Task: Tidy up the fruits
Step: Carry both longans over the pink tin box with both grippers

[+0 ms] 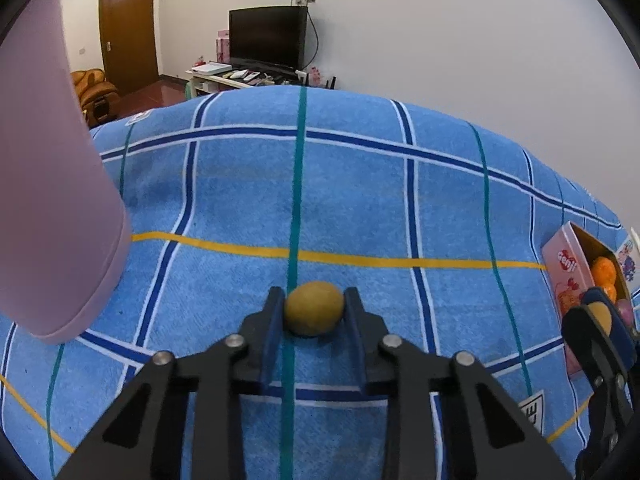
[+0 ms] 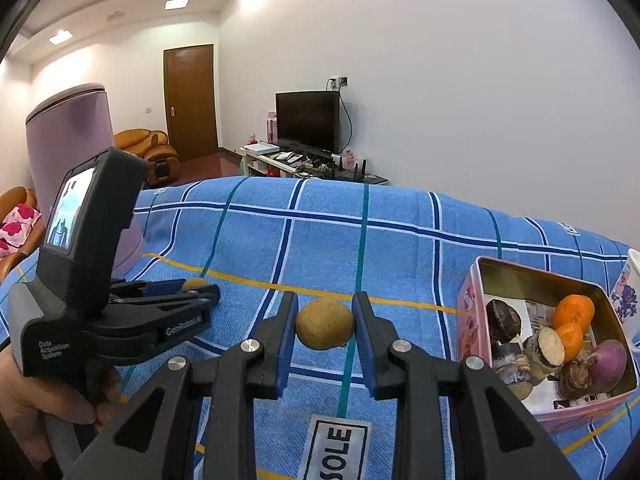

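Both hand-held grippers pinch small brown fruits: the left hand-held gripper grips one fruit on the worktop, ready for the pink box at three o'clock; the right hand-held gripper carries another fruit toward it.

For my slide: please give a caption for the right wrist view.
Right gripper holds a yellow-brown fruit beside the pink box.

I am looking at plain white walls, with recessed ceiling lights glowing overhead. A brown wooden door is standing closed, a dark television is sitting on a low white stand, and orange armchairs are resting on reddish floor.
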A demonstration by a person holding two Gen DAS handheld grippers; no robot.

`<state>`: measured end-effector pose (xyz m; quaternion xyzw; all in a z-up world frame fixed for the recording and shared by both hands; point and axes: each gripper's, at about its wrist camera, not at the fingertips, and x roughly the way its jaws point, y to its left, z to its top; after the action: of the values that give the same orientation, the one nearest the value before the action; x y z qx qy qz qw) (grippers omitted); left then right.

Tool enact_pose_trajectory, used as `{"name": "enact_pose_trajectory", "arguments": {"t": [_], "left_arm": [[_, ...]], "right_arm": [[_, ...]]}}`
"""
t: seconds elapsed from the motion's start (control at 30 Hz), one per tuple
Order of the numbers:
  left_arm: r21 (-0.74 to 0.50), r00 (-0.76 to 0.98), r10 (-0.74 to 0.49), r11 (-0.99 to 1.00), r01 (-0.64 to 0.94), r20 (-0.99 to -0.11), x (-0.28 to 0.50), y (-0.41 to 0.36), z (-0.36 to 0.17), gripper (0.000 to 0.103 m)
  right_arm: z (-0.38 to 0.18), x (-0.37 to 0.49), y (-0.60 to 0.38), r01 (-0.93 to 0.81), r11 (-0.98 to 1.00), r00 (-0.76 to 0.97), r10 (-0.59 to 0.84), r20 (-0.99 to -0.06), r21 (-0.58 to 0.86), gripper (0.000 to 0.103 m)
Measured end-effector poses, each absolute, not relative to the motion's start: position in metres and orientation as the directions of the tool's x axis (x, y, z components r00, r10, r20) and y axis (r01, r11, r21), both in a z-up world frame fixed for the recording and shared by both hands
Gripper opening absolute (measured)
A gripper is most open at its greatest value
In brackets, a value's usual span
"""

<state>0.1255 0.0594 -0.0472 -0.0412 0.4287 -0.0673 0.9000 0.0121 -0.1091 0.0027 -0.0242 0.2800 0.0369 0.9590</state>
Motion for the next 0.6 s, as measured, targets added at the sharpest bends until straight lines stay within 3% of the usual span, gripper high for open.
{"name": "enact_pose_trajectory", "arguments": {"t": [0.33, 0.6], "left_arm": [[-0.051, 0.789, -0.042, 0.999, 0.014, -0.613, 0.075, 0.066, -0.022, 0.031], [-0.042, 0.825, -0.006, 0.999, -0.021, -0.566, 0.047, 0.072, -0.014, 0.031]], "right_arm": [[0.006, -0.002, -0.099, -0.096, 0.993, 0.876, 0.048, -0.481, -0.076, 0.03], [0.008, -0.009, -0.096, -0.092, 0.991, 0.888, 0.037, -0.458, -0.099, 0.03]]}}
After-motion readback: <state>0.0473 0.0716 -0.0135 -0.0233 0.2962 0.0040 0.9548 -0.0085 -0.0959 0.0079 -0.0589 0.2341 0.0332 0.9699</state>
